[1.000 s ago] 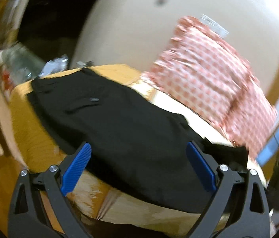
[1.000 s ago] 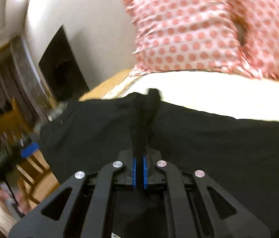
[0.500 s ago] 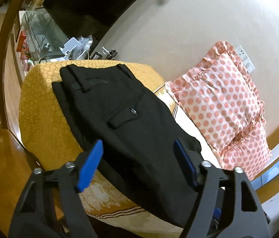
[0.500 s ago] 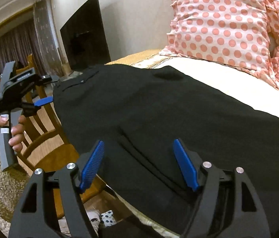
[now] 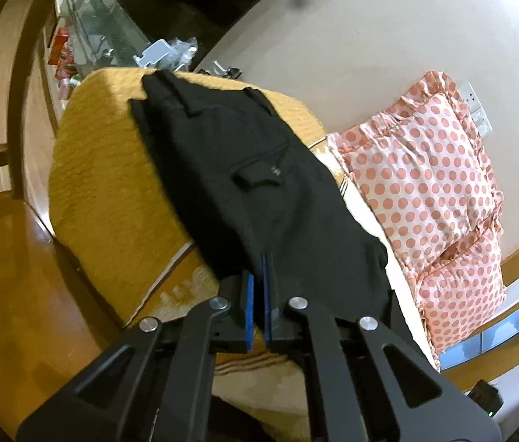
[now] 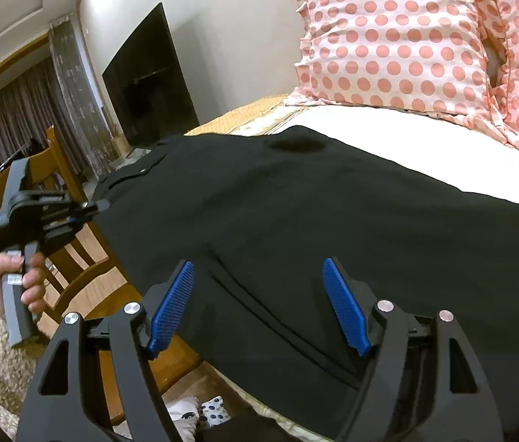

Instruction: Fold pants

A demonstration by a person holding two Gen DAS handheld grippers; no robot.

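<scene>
Black pants (image 5: pixel 244 169) lie flat across the bed, waistband at the far end on a yellow blanket (image 5: pixel 112 184). My left gripper (image 5: pixel 258 280) is shut, its blue pads pinching the pants' near edge. In the right wrist view the pants (image 6: pixel 314 199) spread wide, with a seam running toward me. My right gripper (image 6: pixel 259 283) is open and empty, just above the pants' near edge. The left gripper (image 6: pixel 90 208) shows at the left, held in a hand, at the pants' side edge.
Two pink polka-dot pillows (image 5: pixel 432 184) lean on the wall behind the pants; they also show in the right wrist view (image 6: pixel 406 37). A wooden chair (image 6: pixel 60 243) stands by the bed. A cluttered glass shelf (image 5: pixel 104 37) sits past the bed's end. A dark TV (image 6: pixel 145 81) hangs beyond.
My left gripper has closed on the pants' edge; it was open half a second ago. My right gripper released the fabric it pinched a second ago and stays open.
</scene>
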